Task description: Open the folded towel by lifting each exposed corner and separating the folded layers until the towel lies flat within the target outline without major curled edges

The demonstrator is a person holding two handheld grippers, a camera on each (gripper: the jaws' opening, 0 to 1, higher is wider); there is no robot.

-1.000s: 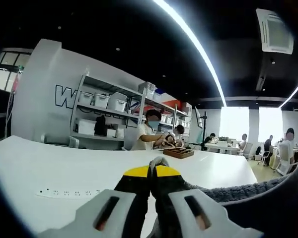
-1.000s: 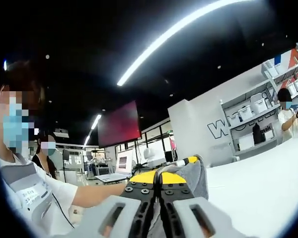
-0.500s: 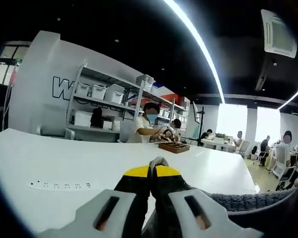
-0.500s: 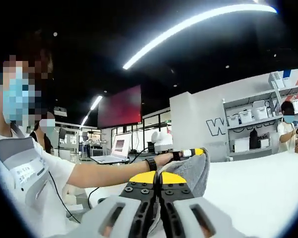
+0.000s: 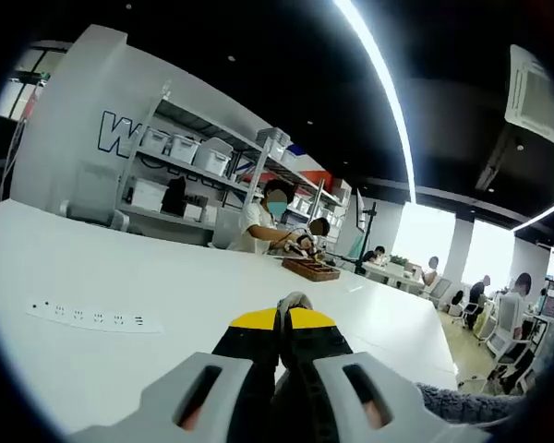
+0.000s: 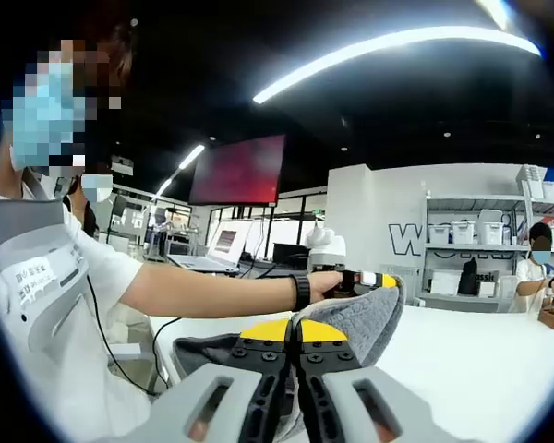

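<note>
Two grippers raised level over white table point(image 5: 120, 277), left gripper point(image 5: 291, 309) and right gripper point(image 6: 295, 325) each clamped on grey towel point(image 6: 351, 318)

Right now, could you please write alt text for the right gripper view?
The right gripper jaws are shut on a grey towel, lifted above a white table; the left gripper holds its far corner.

Left gripper view: towel point(image 5: 466, 403) was broad grey band across lower right, now only small strip at bottom right; camera swung, table point(image 5: 166, 286) takes more of frame.

Right gripper view: left gripper point(image 6: 374, 280) now in view at towel's point(image 6: 351, 323) far corner, was barely seen; person's forearm point(image 6: 212, 291) now stretched across; more grey cloth spread between grippers.
</note>
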